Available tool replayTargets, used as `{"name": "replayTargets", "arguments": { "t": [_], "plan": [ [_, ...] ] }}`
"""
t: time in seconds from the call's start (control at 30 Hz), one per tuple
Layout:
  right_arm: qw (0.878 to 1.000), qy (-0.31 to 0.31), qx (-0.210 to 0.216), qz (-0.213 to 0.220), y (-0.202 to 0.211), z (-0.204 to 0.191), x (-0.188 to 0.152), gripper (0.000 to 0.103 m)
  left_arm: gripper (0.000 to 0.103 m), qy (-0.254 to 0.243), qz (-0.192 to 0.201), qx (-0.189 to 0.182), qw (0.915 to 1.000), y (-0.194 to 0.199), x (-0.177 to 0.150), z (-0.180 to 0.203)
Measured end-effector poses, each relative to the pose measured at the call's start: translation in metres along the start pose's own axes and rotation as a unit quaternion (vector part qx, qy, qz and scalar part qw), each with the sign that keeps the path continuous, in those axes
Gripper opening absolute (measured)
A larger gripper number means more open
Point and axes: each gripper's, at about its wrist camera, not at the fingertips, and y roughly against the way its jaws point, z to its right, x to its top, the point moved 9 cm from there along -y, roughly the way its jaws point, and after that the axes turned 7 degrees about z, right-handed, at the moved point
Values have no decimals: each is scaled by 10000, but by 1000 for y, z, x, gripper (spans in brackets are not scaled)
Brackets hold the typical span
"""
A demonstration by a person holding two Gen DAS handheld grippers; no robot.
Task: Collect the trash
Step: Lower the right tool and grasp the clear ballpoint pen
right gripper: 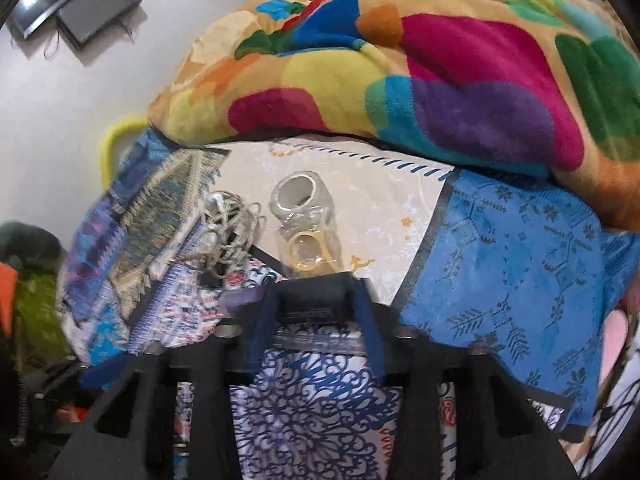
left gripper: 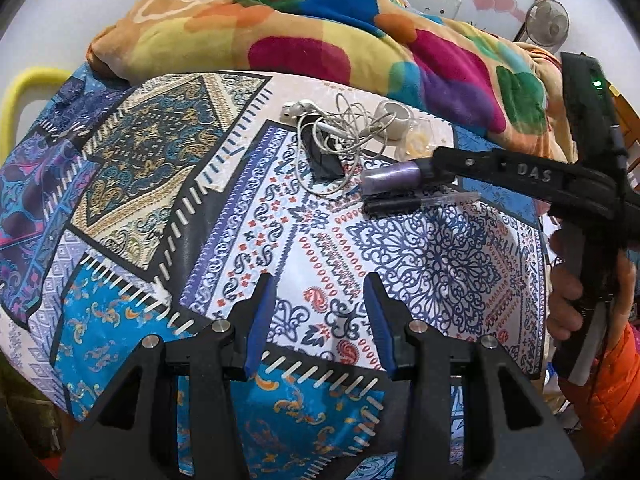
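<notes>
On the patterned bedsheet [left gripper: 432,256] lie tangled white earphones [left gripper: 340,128], a clear tape roll [left gripper: 394,118], a smaller yellowish tape roll in clear wrap [left gripper: 418,142], a purple bottle with a black cap [left gripper: 390,176] and a black pen [left gripper: 404,202]. My right gripper [left gripper: 432,166] reaches in from the right and its jaws stand around the bottle's black cap [right gripper: 314,300]. My left gripper [left gripper: 320,292] is open and empty, low over the near part of the sheet. The right wrist view also shows the earphones [right gripper: 228,220] and both tape rolls [right gripper: 298,196].
A bunched multicoloured blanket [left gripper: 328,36] fills the back of the bed. A yellow bar [left gripper: 24,92] is at the far left edge. A white wall is behind, with a small fan [left gripper: 548,22] at the upper right.
</notes>
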Motion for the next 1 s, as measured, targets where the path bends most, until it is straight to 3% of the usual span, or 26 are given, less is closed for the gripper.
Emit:
{"name": "replayTargets", "arguments": {
  "t": [0.03,0.2,0.37,0.43,0.53,0.67,0.8,0.9,1.0],
  "plan": [
    [10000,-24,-1,-11,1,0,1,3,45,-8,-9,-26,10000,-1,1,1],
    [9998,106,-172,-3,14,7,4,3,45,-73,-52,-209,9997,-7,11,12],
    [9954,883,-367,-89,22,3,-3,4,45,-137,-2,-239,9996,-11,21,20],
    [9922,1148,-390,-282,16,2,-8,10,45,-115,0,-275,9996,-11,22,21],
    [9885,1381,-406,-463,1,1,-15,37,45,-77,-8,-272,9996,-11,18,21],
    [9813,1815,-392,-498,-8,-7,-18,39,45,-34,-112,-269,9996,-9,6,14],
    [9746,2061,22,-879,-22,-23,-23,39,45,27,-193,-197,9996,-6,-5,4],
    [9663,2367,10,-1015,-26,-33,-32,42,45,128,-230,-198,9995,-4,-10,-2],
    [9607,2570,7,-1046,-23,-43,-44,36,45,214,-193,-183,9994,1,-10,-7]
  ]
}}
